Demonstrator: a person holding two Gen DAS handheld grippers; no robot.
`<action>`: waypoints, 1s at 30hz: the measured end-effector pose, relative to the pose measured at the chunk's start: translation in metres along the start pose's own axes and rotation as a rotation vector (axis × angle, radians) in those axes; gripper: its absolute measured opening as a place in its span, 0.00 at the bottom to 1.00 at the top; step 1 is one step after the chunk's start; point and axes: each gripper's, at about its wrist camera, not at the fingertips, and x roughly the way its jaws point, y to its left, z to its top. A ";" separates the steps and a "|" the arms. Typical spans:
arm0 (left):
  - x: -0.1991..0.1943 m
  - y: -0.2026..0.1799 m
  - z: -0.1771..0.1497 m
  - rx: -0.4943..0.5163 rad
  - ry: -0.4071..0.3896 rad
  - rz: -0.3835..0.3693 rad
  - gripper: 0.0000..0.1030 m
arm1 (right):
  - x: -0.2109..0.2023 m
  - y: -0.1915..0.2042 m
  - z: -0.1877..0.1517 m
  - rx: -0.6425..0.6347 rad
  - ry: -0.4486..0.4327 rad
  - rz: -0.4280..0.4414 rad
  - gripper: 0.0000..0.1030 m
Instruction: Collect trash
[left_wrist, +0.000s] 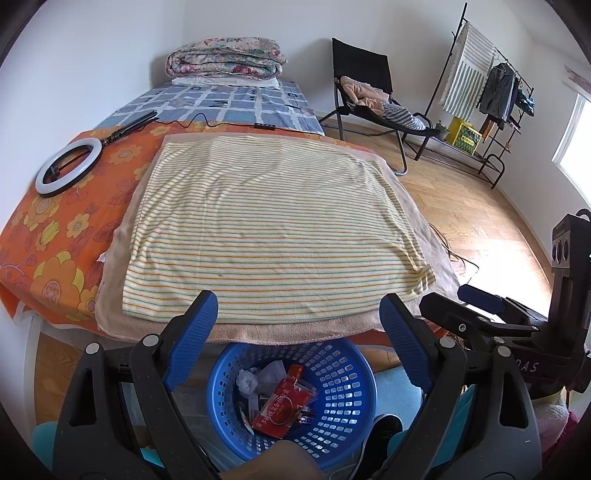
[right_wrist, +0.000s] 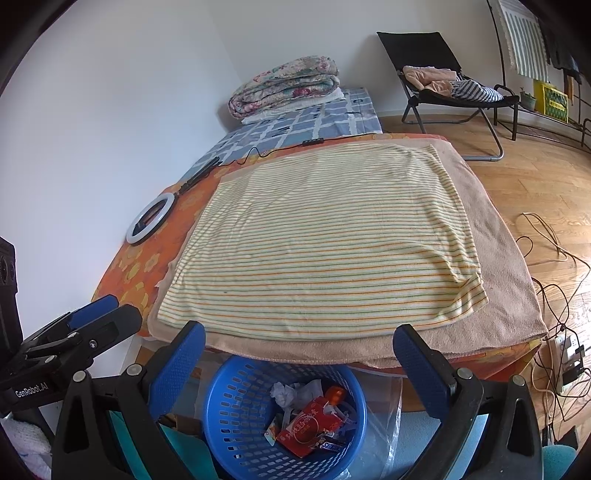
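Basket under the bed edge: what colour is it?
Blue, with perforated walls. The basket shows best in the right wrist view.

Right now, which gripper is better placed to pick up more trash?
Neither clearly: left gripper and right gripper both hang open and empty over the blue basket, and no loose trash shows on the striped towel.

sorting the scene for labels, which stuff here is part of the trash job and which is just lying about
Job:
blue basket
red packet in it
crumpled paper in it

Lying about:
ring light
striped towel
folded quilt
chair
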 end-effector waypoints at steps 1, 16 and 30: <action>0.000 0.000 0.000 0.000 0.000 0.000 0.89 | 0.000 0.000 0.000 0.000 0.000 0.000 1.00; 0.002 -0.005 -0.003 -0.007 0.008 0.008 0.89 | 0.001 -0.001 -0.001 0.013 0.006 0.003 1.00; 0.001 -0.004 -0.005 -0.021 -0.011 0.036 0.98 | 0.004 -0.001 -0.003 0.018 0.017 0.006 1.00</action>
